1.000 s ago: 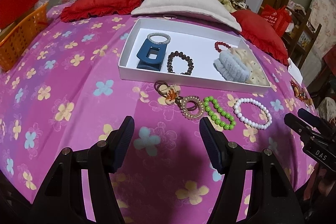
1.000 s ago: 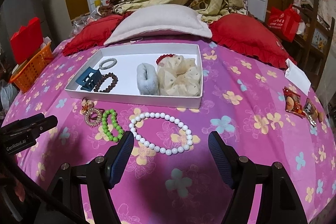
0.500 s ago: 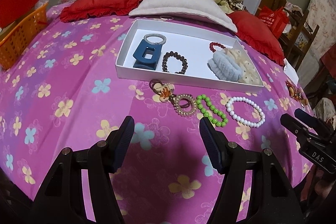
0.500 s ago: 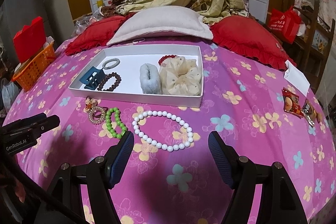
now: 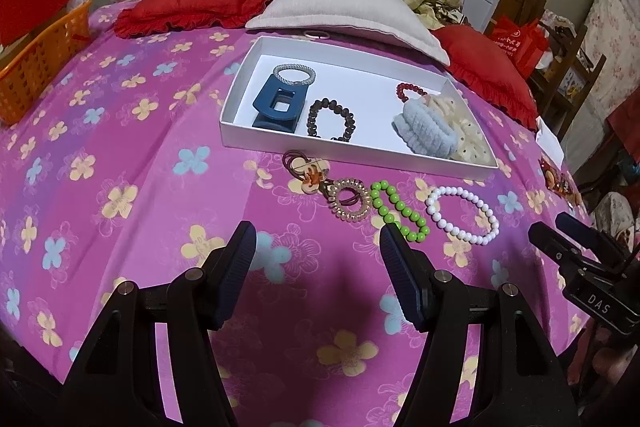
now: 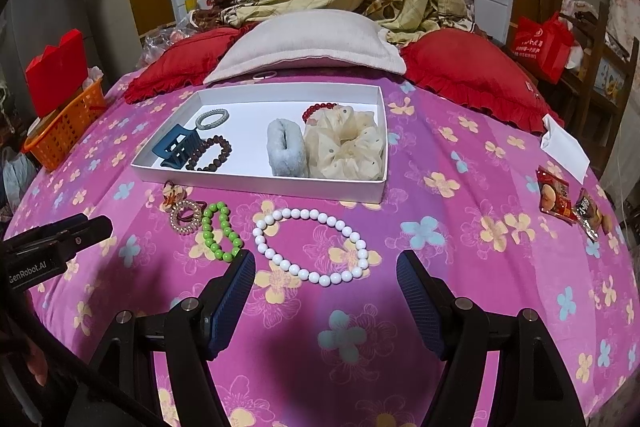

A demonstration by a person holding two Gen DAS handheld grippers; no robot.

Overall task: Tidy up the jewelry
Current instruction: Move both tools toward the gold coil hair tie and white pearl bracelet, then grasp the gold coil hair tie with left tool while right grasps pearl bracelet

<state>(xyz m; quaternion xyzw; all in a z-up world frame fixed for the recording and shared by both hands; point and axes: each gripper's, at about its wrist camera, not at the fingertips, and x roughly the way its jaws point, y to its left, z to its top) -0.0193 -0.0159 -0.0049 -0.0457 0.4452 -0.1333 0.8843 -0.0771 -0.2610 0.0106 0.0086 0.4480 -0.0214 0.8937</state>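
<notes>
A white tray [image 5: 280, 143] [image 6: 260, 183] on the pink flowered cloth holds a blue hair claw [image 5: 278, 105], a silver ring band [image 5: 294, 74], a brown bead bracelet [image 5: 331, 121], a red bead bracelet [image 6: 318, 109], a grey-blue scrunchie [image 6: 286, 149] and a cream scrunchie [image 6: 346, 145]. In front of the tray lie a brown hair tie with a charm [image 5: 306, 173], a gold spiral tie [image 5: 352, 203], a green bead bracelet [image 6: 220, 231] and a white bead bracelet [image 6: 312, 247]. My left gripper [image 5: 316, 251] and right gripper [image 6: 326, 277] are open and empty, just short of these.
Red cushions [image 6: 468, 75] and a grey pillow [image 6: 308, 45] lie behind the tray. An orange basket [image 6: 64, 131] stands at the left edge. Snack packets [image 6: 560, 197] and a white paper [image 6: 564, 149] lie at the right. A thin ring [image 6: 264, 75] lies by the pillow.
Both grippers have drawn back and risen slightly, so the tray and loose jewelry sit a little farther off. Nothing was taken hold of.
</notes>
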